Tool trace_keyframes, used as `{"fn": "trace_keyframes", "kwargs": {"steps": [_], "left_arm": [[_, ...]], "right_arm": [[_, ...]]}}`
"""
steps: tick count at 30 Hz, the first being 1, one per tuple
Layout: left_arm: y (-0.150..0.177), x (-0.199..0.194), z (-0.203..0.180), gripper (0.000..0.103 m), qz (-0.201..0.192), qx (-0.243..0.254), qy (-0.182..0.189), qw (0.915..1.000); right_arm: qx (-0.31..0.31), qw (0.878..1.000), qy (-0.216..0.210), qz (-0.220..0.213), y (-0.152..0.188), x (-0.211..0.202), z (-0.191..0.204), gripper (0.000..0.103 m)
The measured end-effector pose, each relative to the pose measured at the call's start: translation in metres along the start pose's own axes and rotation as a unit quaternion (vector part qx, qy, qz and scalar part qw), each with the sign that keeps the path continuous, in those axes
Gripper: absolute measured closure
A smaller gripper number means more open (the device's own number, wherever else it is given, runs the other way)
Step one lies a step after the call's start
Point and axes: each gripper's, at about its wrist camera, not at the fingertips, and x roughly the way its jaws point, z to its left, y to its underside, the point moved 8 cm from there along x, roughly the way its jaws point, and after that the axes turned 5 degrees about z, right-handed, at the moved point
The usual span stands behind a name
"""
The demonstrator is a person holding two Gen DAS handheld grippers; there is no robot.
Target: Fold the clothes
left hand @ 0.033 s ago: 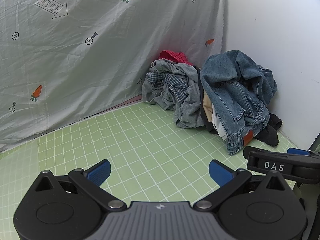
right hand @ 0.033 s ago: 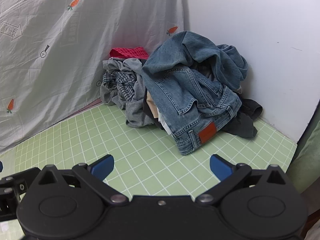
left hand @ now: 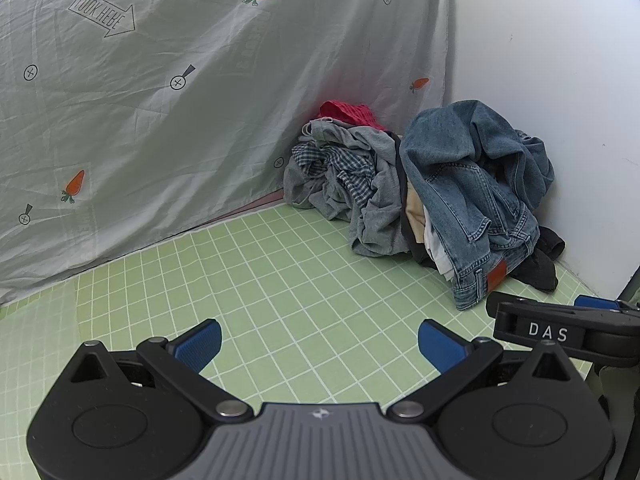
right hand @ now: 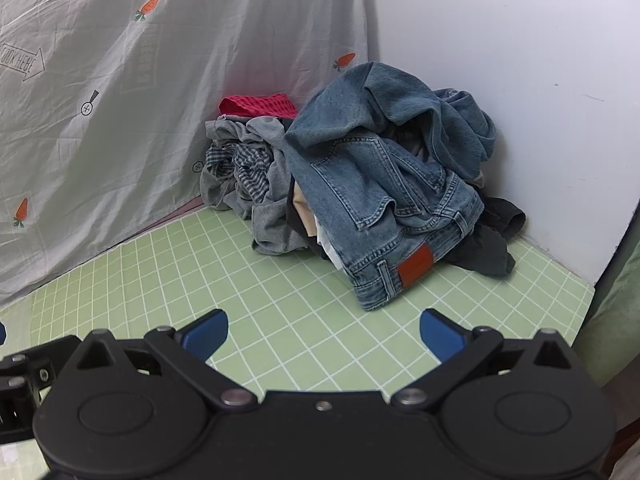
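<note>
The left tool (left hand: pixel 318 344) is sitting at the bottom of its frame with its blue pads spread as wide as they go, holding nothing, only the green gridded mat (left hand: pixel 280 288) showing between them. The right tool (right hand: pixel 322 334) is standing just as wide at the bottom of its own frame, also empty, over the same mat (right hand: pixel 280 304). Its black body marked "DAS" is poking into the lower right of the left wrist view.

The clothes pile (left hand: pixel 420 196) is lying in the right of centre of the left view, and in the centre of the right view (right hand: pixel 360 184), in the corner where the carrot-printed sheet (left hand: pixel 180 100) is meeting the white wall (left hand: pixel 560 80). Blue jeans (right hand: pixel 380 184) are draping over the top right of the pile, a grey garment (right hand: pixel 268 200) and checked cloth are bunching on its left, a red piece (right hand: pixel 260 105) is peeking out behind, and dark fabric (right hand: pixel 492 240) is lying at the right foot. Both tools are well apart from the pile.
</note>
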Motion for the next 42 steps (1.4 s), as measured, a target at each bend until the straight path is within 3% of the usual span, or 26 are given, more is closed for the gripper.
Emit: {"fn": "trace_keyframes", "kwargs": {"steps": [42], "left_arm": [[0.0039, 0.0041, 0.0034, 0.0, 0.009, 0.005, -0.024, 0.9997]], "right_arm": [[0.004, 1.0, 0.007, 0.004, 0.0, 0.0025, -0.0015, 0.0]]}}
